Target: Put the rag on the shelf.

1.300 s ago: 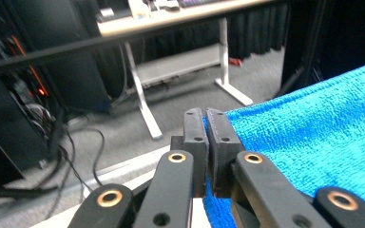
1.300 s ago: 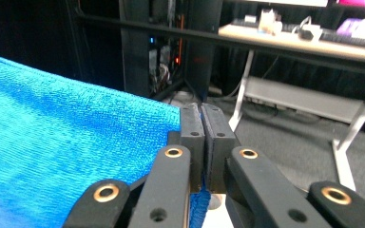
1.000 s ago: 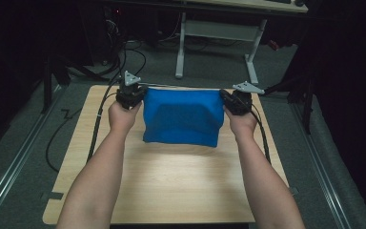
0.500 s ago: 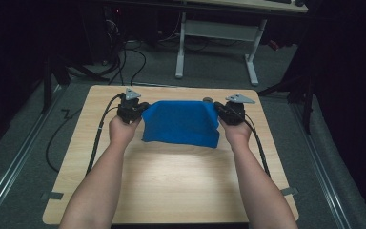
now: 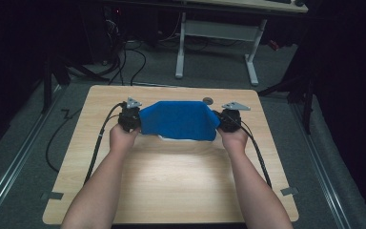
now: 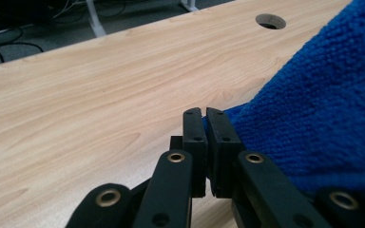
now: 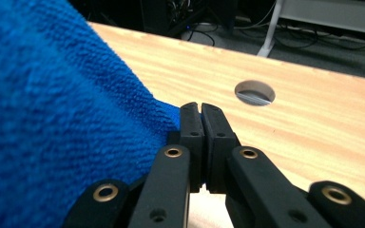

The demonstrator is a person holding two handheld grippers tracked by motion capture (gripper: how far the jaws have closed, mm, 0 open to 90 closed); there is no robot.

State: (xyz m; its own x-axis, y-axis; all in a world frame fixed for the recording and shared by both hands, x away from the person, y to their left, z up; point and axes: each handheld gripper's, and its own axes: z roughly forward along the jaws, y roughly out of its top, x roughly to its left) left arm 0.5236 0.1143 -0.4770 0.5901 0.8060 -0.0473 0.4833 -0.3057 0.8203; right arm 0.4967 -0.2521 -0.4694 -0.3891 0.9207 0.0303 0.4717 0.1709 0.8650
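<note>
- Stretching between two hands, a blue towel [image 5: 178, 120] hangs taut over the far half of the desk [image 5: 171, 186], its top edge lifted and its lower edge near or touching the wood — which of the two cannot be told from the high view.
- The left tongs [image 5: 129, 119] pinch the towel's left corner; in the left gripper view the jaws stand pressed together with a sliver of blue pile caught between them [image 6: 204, 124].
- The right tongs [image 5: 228, 120] pinch the opposite corner in the same way — jaws pressed together, cloth bunching away from them [image 7: 190, 118].
- A round cable hole [image 5: 208, 100] sits in the desk just beyond the towel's top edge, near the right side.
- A pale patch shows under the towel's lower edge; what it is cannot be made out.
- Handling, as a judgement: the cloth looks like soft, looped terry, light and limp, with no stiffness of its own. It should sag wherever it is unsupported and drape rather than slide.
- Corners or hems seem the best holds, since they keep the sheet spread; a shallow pinch on thick pile could slip out if the hands pull apart too hard.
- Nothing fragile here; the likely fault is a lost corner or an uneven fold.
</note>
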